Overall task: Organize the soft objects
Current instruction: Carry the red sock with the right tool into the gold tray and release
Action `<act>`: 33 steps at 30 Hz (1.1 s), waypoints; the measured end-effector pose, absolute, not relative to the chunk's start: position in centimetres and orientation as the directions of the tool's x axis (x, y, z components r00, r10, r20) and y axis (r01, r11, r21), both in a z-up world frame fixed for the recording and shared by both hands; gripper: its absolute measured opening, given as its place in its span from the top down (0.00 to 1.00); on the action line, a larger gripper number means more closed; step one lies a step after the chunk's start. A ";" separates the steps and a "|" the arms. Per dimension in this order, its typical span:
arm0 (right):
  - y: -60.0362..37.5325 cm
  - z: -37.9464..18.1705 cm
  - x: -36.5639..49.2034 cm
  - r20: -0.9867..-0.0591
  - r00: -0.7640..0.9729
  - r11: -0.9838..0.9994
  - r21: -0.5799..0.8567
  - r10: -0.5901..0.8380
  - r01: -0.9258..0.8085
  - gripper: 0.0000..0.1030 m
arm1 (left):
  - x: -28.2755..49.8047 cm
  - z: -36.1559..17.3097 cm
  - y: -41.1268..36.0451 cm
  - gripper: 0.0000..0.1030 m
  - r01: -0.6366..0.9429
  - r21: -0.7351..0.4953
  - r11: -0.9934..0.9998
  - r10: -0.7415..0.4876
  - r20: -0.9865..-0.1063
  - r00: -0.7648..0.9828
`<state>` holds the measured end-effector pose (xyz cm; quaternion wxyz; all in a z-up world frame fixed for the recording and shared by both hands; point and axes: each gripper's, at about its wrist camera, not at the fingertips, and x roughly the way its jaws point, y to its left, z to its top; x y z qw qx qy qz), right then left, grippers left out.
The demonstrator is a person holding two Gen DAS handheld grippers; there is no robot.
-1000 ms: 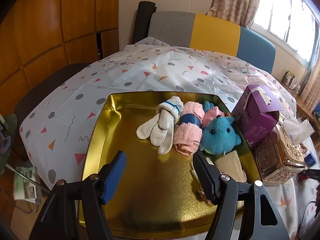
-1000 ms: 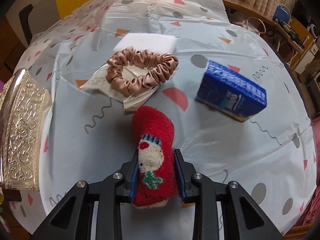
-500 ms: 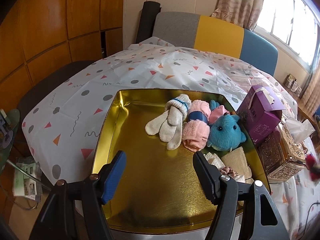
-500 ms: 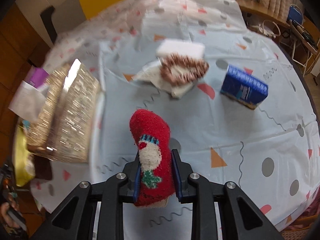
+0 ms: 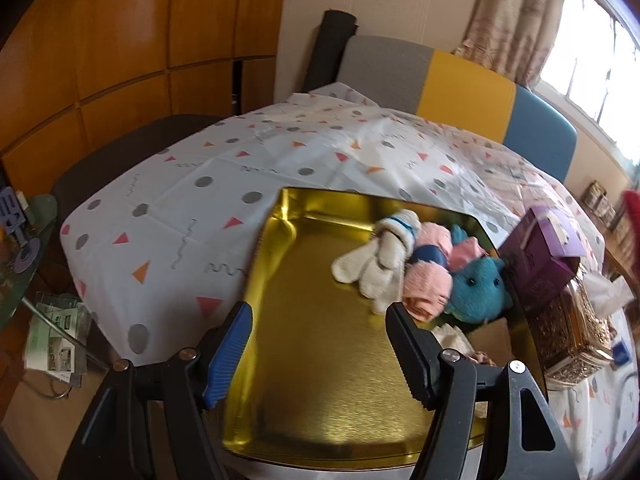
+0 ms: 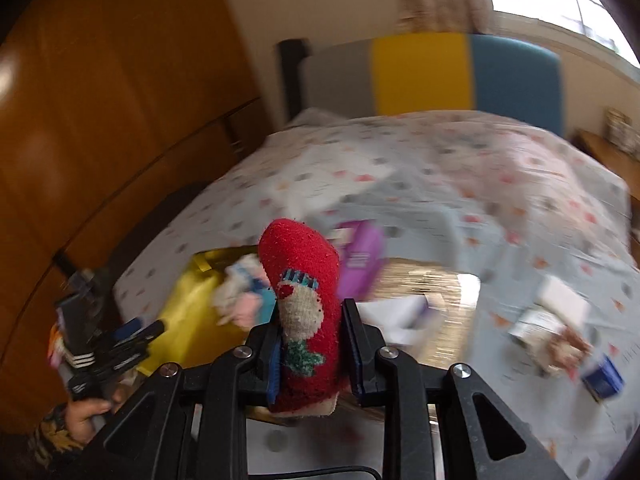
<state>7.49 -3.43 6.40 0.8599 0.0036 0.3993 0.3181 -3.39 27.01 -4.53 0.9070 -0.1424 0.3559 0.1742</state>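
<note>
My right gripper (image 6: pixel 312 316) is shut on a red fuzzy sock (image 6: pixel 304 280) with a snowman pattern, held up in the air and standing upright between the pads. Beyond it the picture is blurred; the gold tray (image 6: pixel 184 312) lies to the left below. My left gripper (image 5: pixel 318 312) stands open above the gold tray (image 5: pixel 320 380), with nothing between its fingers. White gloves (image 5: pixel 372 268), a rolled pink cloth (image 5: pixel 426 280) and a blue plush toy (image 5: pixel 476 284) lie in the tray's far right part. The red sock (image 5: pixel 632 208) shows at the right edge.
A purple box (image 5: pixel 540 256) and an ornate gold box (image 5: pixel 572 332) stand right of the tray. A scrunchie (image 6: pixel 568 344), a white pad (image 6: pixel 560 300) and a blue packet (image 6: pixel 604 376) lie on the patterned tablecloth at right. A chair stands behind the table.
The right gripper lifted the red sock off the tablecloth and swung it left, towards the tray. The left gripper drifted a little sideways over the tray and stayed open.
</note>
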 end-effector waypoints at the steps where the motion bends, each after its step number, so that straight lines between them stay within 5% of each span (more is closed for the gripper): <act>1: -1.4 6.0 7.4 -0.696 0.446 0.777 0.262 0.563 -0.573 0.76 | -3.6 -4.5 27.3 0.32 -0.426 -0.133 0.895 0.222 -0.695 0.684; 10: 11.5 -4.2 7.9 -0.814 0.167 0.702 0.353 0.556 -0.619 0.73 | -5.0 -5.3 29.6 0.32 -0.478 -0.157 0.864 0.239 -0.708 0.665; 16: 13.2 -8.9 7.6 -0.867 0.110 0.737 0.340 0.487 -0.584 0.62 | -4.9 -5.7 29.4 0.32 -0.469 -0.148 0.871 0.237 -0.709 0.664; 33: 2.7 0.7 3.8 -0.715 0.400 0.726 0.217 0.574 -0.653 0.61 | -3.7 -5.7 26.5 0.32 -0.412 -0.103 0.905 0.222 -0.713 0.665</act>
